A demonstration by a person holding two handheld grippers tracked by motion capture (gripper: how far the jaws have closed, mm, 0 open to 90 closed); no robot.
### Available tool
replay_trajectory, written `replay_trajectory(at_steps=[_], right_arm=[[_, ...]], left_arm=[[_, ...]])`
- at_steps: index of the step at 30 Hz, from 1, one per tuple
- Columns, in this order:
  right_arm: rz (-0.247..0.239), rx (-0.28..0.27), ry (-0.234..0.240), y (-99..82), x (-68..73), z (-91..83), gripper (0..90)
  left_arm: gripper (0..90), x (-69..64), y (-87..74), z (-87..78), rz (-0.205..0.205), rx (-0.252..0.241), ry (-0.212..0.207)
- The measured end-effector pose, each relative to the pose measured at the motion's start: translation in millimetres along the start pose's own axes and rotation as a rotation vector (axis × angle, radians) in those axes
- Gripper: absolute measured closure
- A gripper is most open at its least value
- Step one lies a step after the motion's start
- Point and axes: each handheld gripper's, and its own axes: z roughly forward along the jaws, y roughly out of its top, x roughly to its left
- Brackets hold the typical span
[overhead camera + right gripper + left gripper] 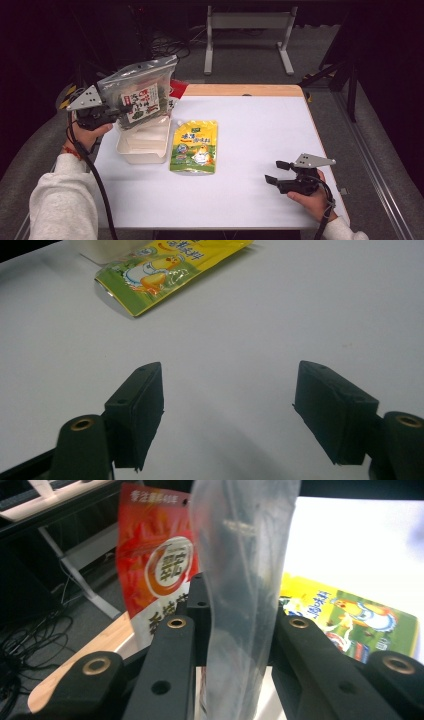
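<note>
Closest to the high camera, the person's grey sleeve (62, 200) is coming in at the bottom left, and the left hand (90, 136) is holding the left gripper (121, 108) up above the table's left edge. Its jaws are clamping a clear plastic bag (140, 92) with a dark, printed packet inside; the bag is hanging in the air, tilted, over a white tray (145, 145) that is sitting on the white table (260, 130). In the left gripper view the bag (240, 580) is running upright between the two black jaws, squeezed there. A red packet (152, 555) is standing just behind it, near the table's far left corner. A yellow pouch (195, 146) is lying flat just right of the tray. Well apart, near the front right edge, the right hand (312, 197) is holding the right gripper (276, 171) low over bare tabletop, its jaws standing wide apart with nothing between them.
</note>
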Motion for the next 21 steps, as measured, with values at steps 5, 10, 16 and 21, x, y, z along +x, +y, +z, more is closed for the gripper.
replay_trajectory(at_steps=[5, 10, 16, 21], right_arm=[[0.005, 0.009, 0.002, -1.2, 1.2, 1.2, 27.9], [0.009, 0.014, 0.002, -2.0, 2.6, 0.7, 27.8], [0.014, 0.02, 0.002, -4.7, 2.1, -0.8, 27.5], [0.01, 0.027, 0.008, -5.9, 3.1, -0.6, 27.1]], left_arm=[[76.9, 4.5, -2.4, 10.9, -0.002, 0.029, -0.02], [76.8, 8.7, -0.8, 11.6, -0.006, 0.034, -0.018], [77.0, 6.7, -2.7, 13.0, -0.003, 0.071, -0.017], [77.1, 8.8, -4.7, -0.5, -0.031, 0.038, 0.004]])
